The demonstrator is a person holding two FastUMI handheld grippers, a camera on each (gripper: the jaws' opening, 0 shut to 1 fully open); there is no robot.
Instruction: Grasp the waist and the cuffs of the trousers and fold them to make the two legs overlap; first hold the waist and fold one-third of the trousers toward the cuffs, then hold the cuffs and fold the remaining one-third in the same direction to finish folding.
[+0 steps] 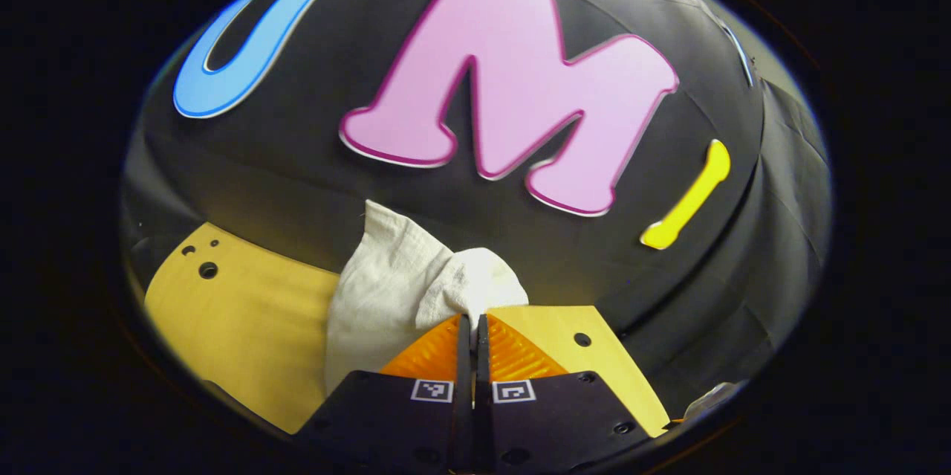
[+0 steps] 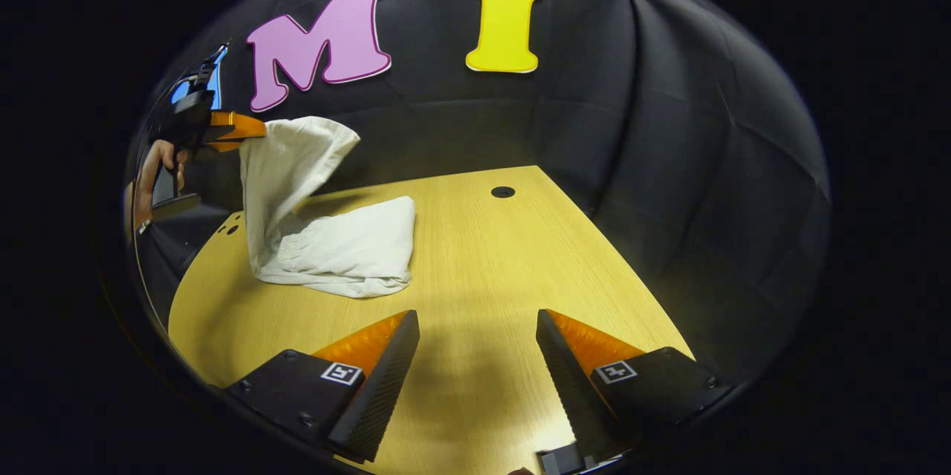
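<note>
One end of the white trousers (image 2: 327,237) lifted above the desk (image 2: 483,267), pinched between closed left gripper (image 1: 472,326) fingers for folding over; right gripper (image 2: 475,356) fingers spread apart, empty.

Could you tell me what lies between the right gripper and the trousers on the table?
Nothing but bare table: in the right gripper view, the open right gripper faces the trousers across clear wood.
</note>
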